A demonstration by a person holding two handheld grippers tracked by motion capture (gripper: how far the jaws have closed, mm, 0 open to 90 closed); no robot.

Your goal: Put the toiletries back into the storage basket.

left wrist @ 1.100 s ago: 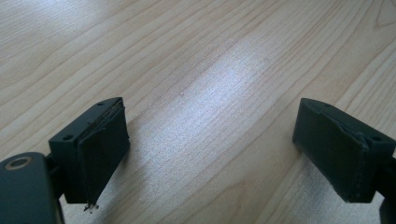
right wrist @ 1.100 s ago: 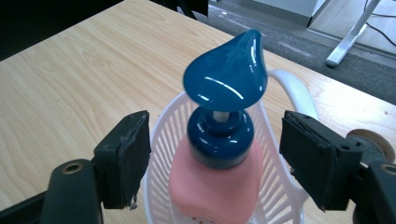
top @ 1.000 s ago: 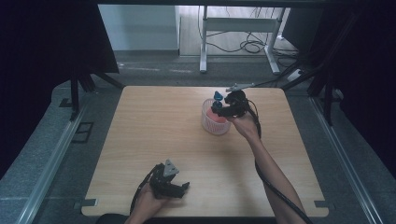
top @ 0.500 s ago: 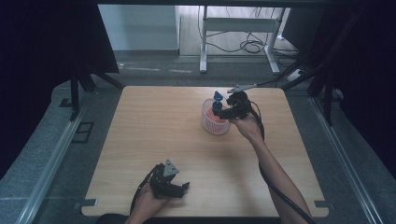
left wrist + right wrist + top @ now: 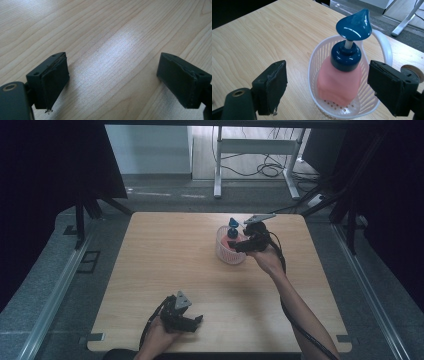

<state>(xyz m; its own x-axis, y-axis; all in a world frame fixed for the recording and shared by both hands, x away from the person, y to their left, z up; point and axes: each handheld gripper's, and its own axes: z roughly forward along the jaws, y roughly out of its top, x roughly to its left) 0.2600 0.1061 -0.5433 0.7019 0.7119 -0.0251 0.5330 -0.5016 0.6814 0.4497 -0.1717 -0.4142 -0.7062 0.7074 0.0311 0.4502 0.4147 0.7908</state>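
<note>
The high view looks forward and down from above the near edge of the table [image 5: 150, 255], taking in its whole top and the floor beyond. The left gripper view sits close over bare wood. The right gripper view looks down closely into the basket [image 5: 322, 52], shared with the high view.

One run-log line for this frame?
left tool: open, idle near table edge | right tool: open, at pump bottle | bottle: upright in basket

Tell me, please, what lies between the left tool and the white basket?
Only bare tabletop separates the left tool from the basket, as the high view shows.
</note>
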